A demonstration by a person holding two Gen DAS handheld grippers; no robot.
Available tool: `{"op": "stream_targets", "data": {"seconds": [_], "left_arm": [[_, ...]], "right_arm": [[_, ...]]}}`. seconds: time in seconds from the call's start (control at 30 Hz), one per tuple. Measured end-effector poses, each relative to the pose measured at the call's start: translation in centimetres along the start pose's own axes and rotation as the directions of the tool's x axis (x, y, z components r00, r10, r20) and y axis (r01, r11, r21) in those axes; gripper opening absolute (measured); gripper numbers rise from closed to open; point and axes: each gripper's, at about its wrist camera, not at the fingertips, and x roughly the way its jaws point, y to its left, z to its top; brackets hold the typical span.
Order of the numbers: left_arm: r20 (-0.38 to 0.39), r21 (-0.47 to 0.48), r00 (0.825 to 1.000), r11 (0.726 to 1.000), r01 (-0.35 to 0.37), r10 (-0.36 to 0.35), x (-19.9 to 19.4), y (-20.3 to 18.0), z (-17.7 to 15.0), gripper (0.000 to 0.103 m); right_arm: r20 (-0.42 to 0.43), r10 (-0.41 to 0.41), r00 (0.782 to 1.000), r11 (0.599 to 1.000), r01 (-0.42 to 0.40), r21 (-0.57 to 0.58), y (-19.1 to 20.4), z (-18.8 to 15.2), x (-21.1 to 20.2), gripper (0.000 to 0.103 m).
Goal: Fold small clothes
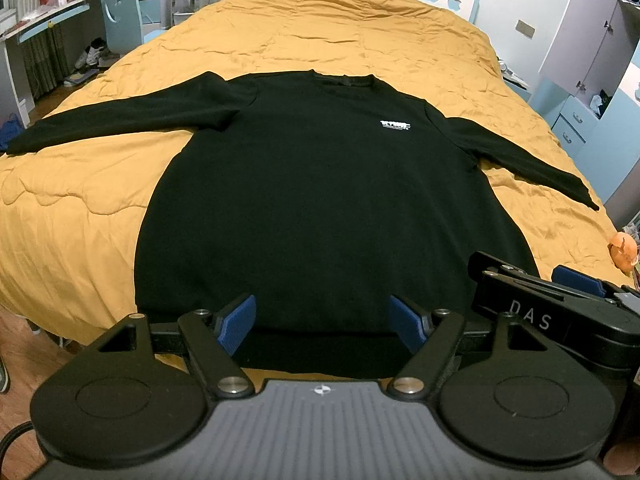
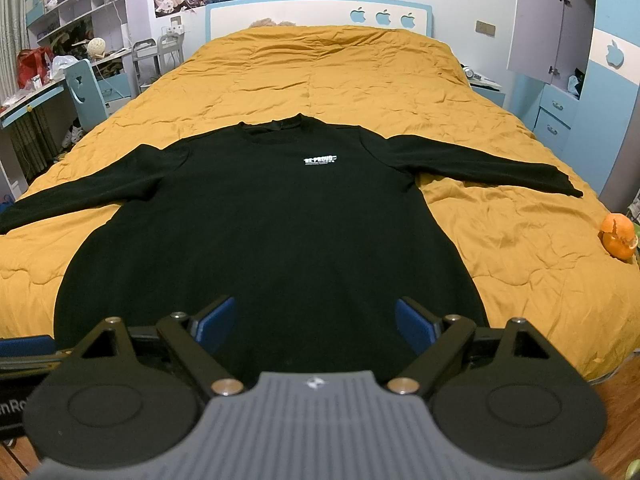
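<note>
A black long-sleeved sweatshirt [image 1: 312, 200] with a small white chest logo lies flat, front up, on the mustard bedspread, both sleeves spread out to the sides; it also shows in the right wrist view [image 2: 272, 232]. My left gripper [image 1: 322, 320] is open and empty, hovering over the sweatshirt's hem at the bed's near edge. My right gripper [image 2: 314, 324] is open and empty, also over the hem, just to the right of the left one. The right gripper's body [image 1: 560, 300] shows in the left wrist view.
The mustard bedspread [image 2: 360, 80] covers a wide bed with a blue-white headboard. A peeled orange [image 2: 619, 238] sits at the bed's right edge. A desk and blue chair [image 2: 86, 88] stand to the left, a wardrobe and drawers [image 2: 560, 108] to the right.
</note>
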Motion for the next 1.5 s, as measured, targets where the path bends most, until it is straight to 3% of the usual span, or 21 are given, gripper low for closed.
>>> {"op": "stream_targets", "data": {"seconds": [1.03,1.17,1.37,1.5], "left_arm": [[-0.036,-0.017,0.999,1.000,0.022,-0.022,2.0,0.4,0.2,0.085],[-0.036,-0.040,0.998,0.998,0.050,-0.052,2.5,1.2,0.5,0.085],[-0.004,-0.089,0.996,0.992,0.088,-0.089,3.1,3.9,1.7,0.085],[0.072,-0.160,0.988,0.976,0.145,-0.135,3.2,8.0,2.8,0.085]], "right_arm": [[-0.037,-0.039,0.999,0.999,0.039,-0.019,1.0,0.4,2.0,0.083],[-0.032,-0.035,0.999,0.999,0.034,-0.024,1.3,0.7,2.5,0.083],[0.058,-0.021,0.998,0.989,0.029,-0.142,4.1,1.7,3.2,0.083],[0.091,0.033,0.995,0.972,-0.010,-0.234,6.5,2.7,4.4,0.083]]}}
